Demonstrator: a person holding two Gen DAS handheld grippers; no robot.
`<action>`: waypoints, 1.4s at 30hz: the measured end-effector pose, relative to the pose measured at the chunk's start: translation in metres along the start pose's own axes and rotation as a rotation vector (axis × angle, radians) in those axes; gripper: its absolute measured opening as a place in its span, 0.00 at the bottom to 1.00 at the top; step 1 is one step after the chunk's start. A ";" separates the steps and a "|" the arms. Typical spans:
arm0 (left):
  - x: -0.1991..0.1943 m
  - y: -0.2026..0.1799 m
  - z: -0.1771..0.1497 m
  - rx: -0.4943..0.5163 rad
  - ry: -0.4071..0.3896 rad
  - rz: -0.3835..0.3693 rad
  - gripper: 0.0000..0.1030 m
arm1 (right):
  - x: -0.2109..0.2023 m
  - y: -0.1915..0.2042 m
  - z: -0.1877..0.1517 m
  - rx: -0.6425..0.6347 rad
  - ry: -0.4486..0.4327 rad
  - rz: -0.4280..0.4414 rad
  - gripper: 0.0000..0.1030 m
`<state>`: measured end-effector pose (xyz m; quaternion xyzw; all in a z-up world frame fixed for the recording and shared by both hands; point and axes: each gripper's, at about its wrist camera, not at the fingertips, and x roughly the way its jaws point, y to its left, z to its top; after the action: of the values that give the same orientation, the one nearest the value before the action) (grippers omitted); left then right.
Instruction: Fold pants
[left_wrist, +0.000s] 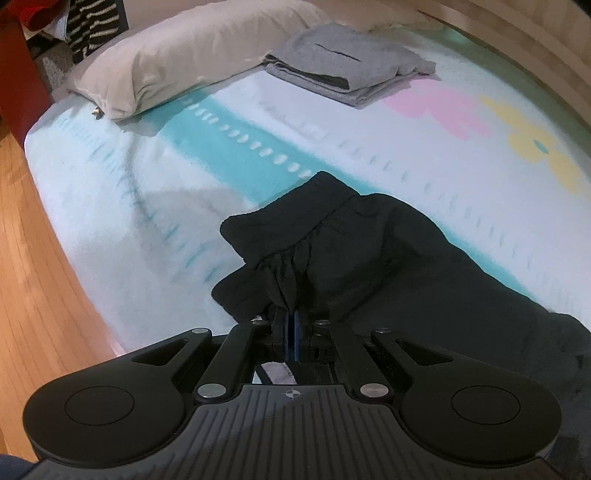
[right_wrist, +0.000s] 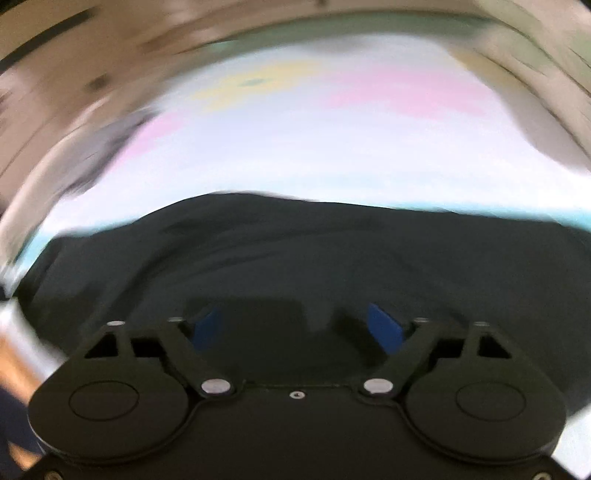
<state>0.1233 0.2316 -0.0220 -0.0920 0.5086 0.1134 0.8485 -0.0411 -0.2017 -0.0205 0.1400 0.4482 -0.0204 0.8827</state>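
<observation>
No words, brand names, labels or numbers are being shown legibly in either view. The only sign to be found is a small crosshair mark (left_wrist: 291, 394), which is being displayed in white on the ribbed black body of the left gripper (left_wrist: 291, 325), just behind its jaws. The flower shapes and dashes printed on the bedsheet (left_wrist: 110, 192) are being seen as pattern only, not as writing. The right wrist view is being blurred too heavily for any lettering to be made out.
</observation>
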 end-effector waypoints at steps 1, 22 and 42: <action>0.000 0.000 0.000 -0.005 0.000 -0.005 0.02 | 0.000 0.010 -0.003 -0.054 0.004 0.032 0.70; -0.011 0.006 0.004 -0.045 -0.043 -0.074 0.02 | 0.022 0.096 -0.056 -0.718 0.093 -0.011 0.05; -0.016 0.032 -0.004 -0.194 0.041 0.051 0.28 | 0.009 0.074 -0.042 -0.607 0.238 0.232 0.53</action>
<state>0.1029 0.2596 -0.0107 -0.1629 0.5149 0.1817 0.8218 -0.0574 -0.1187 -0.0342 -0.0776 0.5145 0.2309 0.8221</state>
